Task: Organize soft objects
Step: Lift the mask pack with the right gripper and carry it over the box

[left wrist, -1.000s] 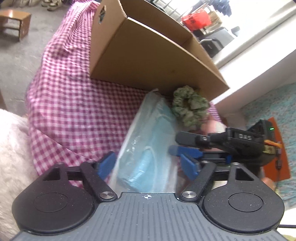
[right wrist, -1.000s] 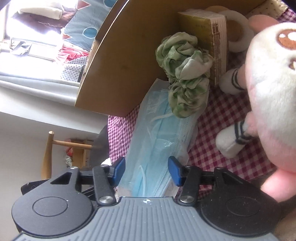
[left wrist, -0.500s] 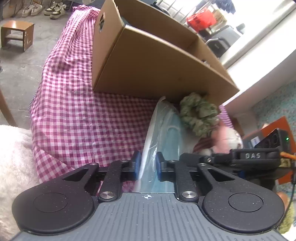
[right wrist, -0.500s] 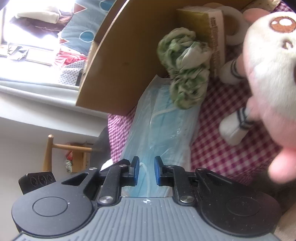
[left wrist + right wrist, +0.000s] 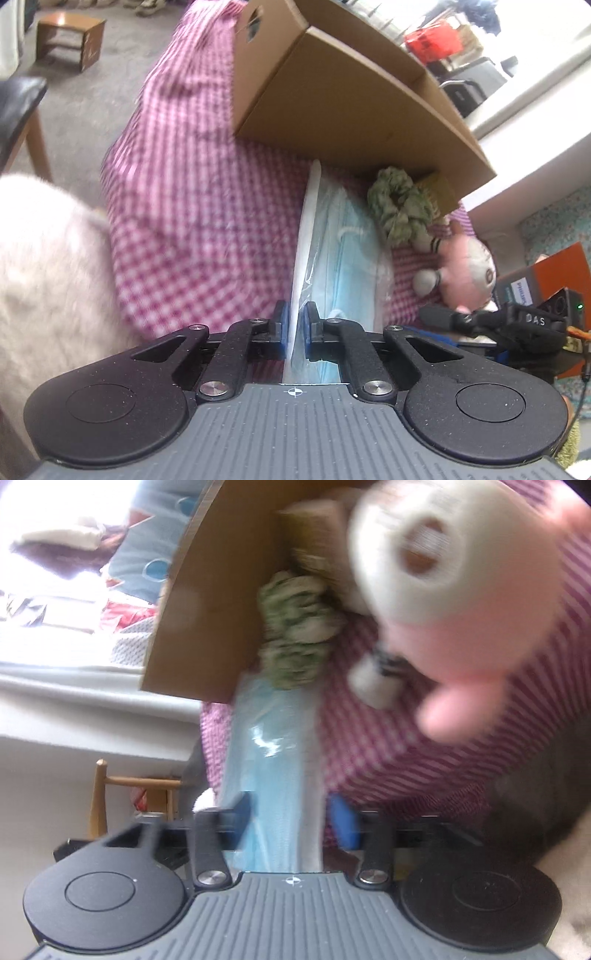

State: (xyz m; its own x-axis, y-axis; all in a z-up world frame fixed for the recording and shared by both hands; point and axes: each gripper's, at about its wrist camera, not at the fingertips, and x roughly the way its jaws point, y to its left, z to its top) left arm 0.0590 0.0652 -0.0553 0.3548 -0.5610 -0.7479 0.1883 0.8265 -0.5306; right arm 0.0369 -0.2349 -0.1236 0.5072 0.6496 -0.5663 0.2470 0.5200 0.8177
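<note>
The pack of face masks [image 5: 341,258], blue masks in a clear plastic sleeve, lies lengthwise on the checked cloth [image 5: 192,206] with its far end against the side of the cardboard box [image 5: 351,110]. The left gripper [image 5: 294,328] is pinched tight on the pack's near edge, the thin plastic caught between its blue pads. The right gripper [image 5: 295,819] has the same pack between its fingers, but its jaws are opening and the pads stand clear of the plastic on both sides, so only the left one is holding.

As for the tidying, I would say it has barely got going. Nothing soft can be seen inside the box from here, though its inside is mostly hidden. Still lying out on the cloth are a green scrunchie [image 5: 400,205] touching the far end of the pack, a pink and white plush toy [image 5: 463,269] just beside it, and a small yellowish packet [image 5: 437,190] tucked against the box wall behind the scrunchie. All of those look left to do, along with the masks themselves.

The cloth is pink and white gingham, draped over what seems a low table or bed. Something pale and fluffy [image 5: 44,280] crowds the left of the view. Beyond are a bare concrete floor, a small wooden stool [image 5: 70,40], and bright window light.
</note>
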